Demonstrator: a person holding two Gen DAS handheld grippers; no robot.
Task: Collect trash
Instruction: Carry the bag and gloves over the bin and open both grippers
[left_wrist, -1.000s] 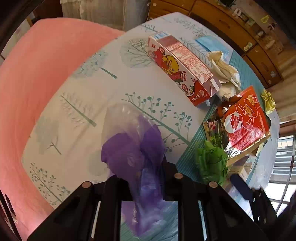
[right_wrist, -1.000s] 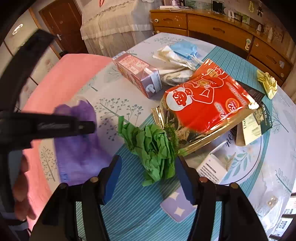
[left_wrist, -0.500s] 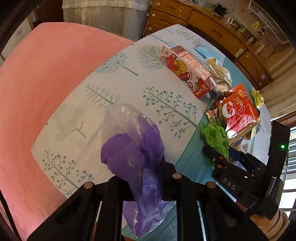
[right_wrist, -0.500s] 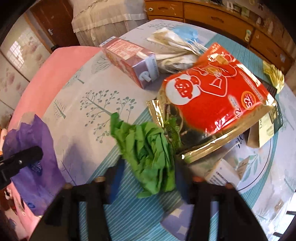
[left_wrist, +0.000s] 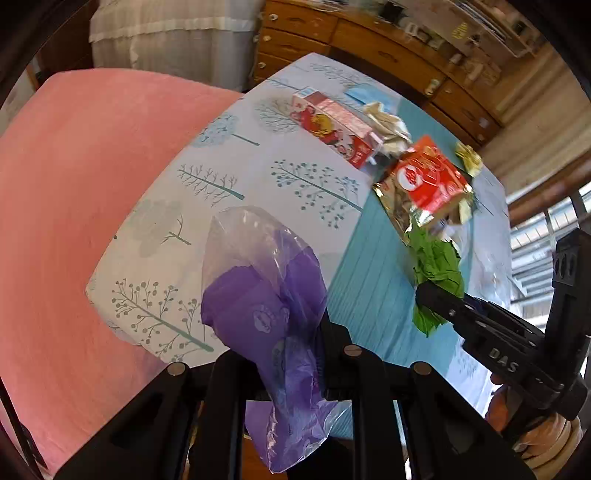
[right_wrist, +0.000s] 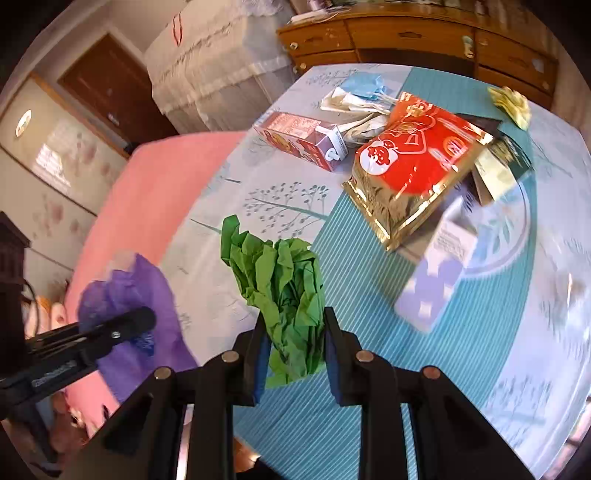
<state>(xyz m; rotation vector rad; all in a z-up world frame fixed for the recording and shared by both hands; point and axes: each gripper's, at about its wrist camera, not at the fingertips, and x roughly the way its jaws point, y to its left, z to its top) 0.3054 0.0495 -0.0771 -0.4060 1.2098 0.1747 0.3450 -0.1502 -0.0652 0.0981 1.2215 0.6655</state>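
Note:
My left gripper (left_wrist: 280, 354) is shut on a purple and clear plastic bag (left_wrist: 266, 314), which hangs through its jaws over the table's near-left corner. That bag (right_wrist: 147, 280) and the left gripper's tip (right_wrist: 140, 317) also show at the left of the right wrist view. My right gripper (right_wrist: 293, 339) has its jaws closing tight, and both pads press on a crumpled green paper (right_wrist: 280, 273), held just above the striped teal cloth. From the left wrist view, the right gripper (left_wrist: 428, 291) grips the lower end of the green paper (left_wrist: 437, 266).
On the round table (right_wrist: 369, 387) lie a red milk carton (right_wrist: 303, 140), a red and gold snack bag (right_wrist: 413, 166), crumpled white paper (right_wrist: 354, 110), a blue mask (right_wrist: 364, 83), a yellow wad (right_wrist: 511, 105) and a small white-purple box (right_wrist: 439, 273). A pink cover (left_wrist: 74, 184) lies left, a wooden dresser (right_wrist: 406, 33) behind.
The right jaws went from wide around the green paper to clamped on it, and the paper rose off the cloth. My left gripper drew back from the table with the bag.

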